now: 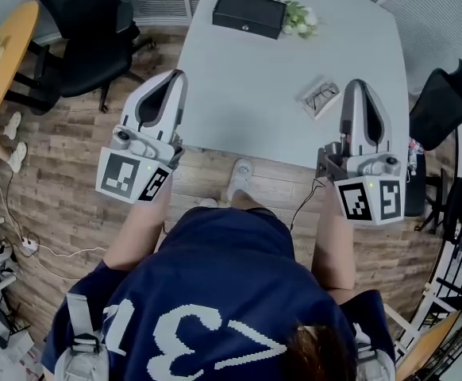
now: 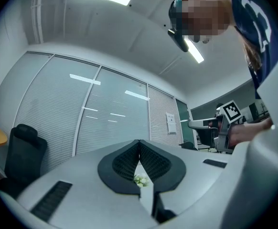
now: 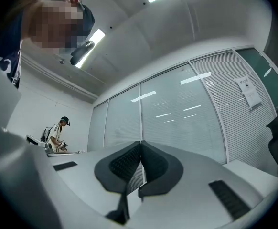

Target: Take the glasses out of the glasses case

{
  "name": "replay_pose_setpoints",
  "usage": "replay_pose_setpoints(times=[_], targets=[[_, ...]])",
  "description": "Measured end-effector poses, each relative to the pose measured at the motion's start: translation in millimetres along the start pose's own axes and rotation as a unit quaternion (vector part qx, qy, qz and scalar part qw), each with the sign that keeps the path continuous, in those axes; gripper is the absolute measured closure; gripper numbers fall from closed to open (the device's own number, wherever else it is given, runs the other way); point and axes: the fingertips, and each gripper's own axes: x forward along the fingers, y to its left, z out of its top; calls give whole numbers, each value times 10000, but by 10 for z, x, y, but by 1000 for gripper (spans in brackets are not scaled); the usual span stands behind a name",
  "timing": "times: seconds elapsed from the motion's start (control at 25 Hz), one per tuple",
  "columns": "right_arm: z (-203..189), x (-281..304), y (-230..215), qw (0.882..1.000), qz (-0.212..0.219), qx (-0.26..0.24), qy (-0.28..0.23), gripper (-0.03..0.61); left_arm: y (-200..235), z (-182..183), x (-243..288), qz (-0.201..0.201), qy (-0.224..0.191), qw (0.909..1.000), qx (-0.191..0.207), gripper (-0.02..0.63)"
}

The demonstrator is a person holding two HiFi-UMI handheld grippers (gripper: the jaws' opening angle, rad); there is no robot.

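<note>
An office with glass walls hung with blinds and a wood-plank floor. In the middle stands a pale desk. There is a black office chair off its left side, another black chair off its right, and a round yellow table at the far left. The person stands at the desk's near edge in a navy shirt with white numerals, one shoe showing below. A second person is at a far bench in the right gripper view.

The left claw is held over the desk's near left corner. In its own view its pads meet at the tip with nothing gripped; only a sliver of the desk and flowers shows through the gap lower down. The right claw is held above the desk's near right part, and its jaws are likewise pressed together and empty.

A black box sits at the far edge of the desk, with a small bunch of white flowers just beside its right end. Near the right claw's tip, just to its left, lies a small pale glasses case, set at a slant. The dark-rimmed glasses rest in it, untouched by either claw.
</note>
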Motion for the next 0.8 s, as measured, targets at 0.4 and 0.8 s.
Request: replay_pose_setpoints(times=[0.4,0.8], targets=[[-141,578,-1025,10000,-38,54,57,552,26,-231,921,312,17,9995,48,599],[-789,609,-1634,9910,-908,6,986,552,21,-604,1546,-161,272,9995,-5,600]])
